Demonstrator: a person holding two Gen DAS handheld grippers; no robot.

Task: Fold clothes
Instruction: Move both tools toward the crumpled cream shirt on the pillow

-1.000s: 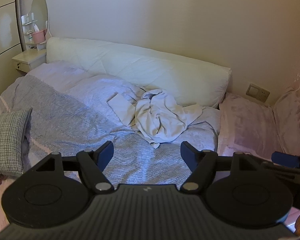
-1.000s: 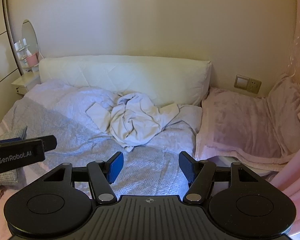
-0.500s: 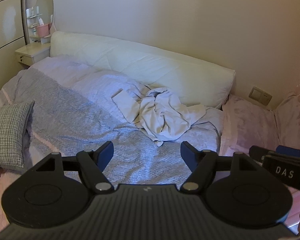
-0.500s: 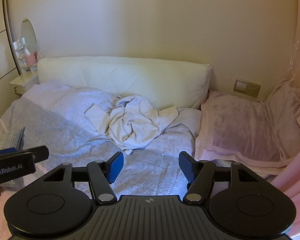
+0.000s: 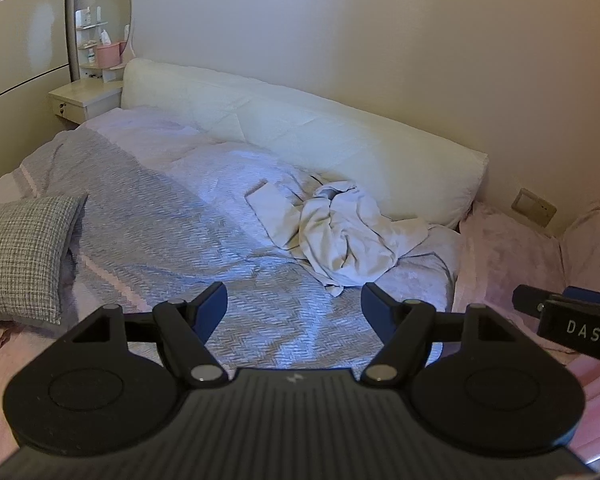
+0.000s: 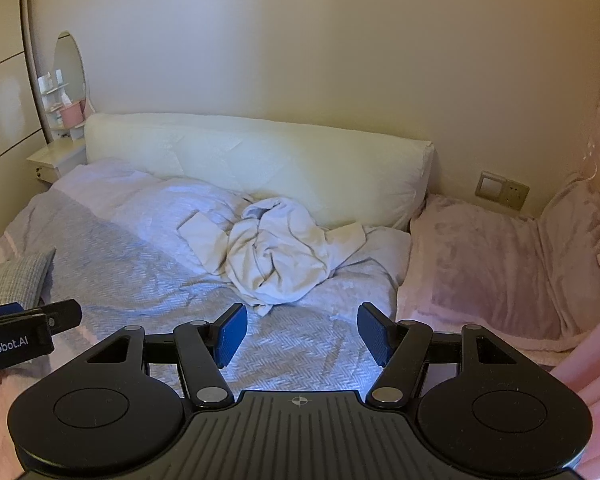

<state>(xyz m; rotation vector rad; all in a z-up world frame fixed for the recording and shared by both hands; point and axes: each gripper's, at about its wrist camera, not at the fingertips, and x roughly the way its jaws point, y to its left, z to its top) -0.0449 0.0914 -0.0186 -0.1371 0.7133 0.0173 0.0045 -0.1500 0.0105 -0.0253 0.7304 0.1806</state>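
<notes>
White garment lies crumpled mid-bed on grey quilt, against the cream headboard cushion. Left gripper and right gripper both wide open, holding nothing, well short of it. Best approach: grab 2 separate edges, lift, spread flat. Pink cup on shelf, contents unclear.

A crumpled white garment lies in a loose, unfolded heap on the bed, its folds bunched and twisted. One flat flap sticks out toward ten o'clock, another edge trails toward three o'clock.
</notes>
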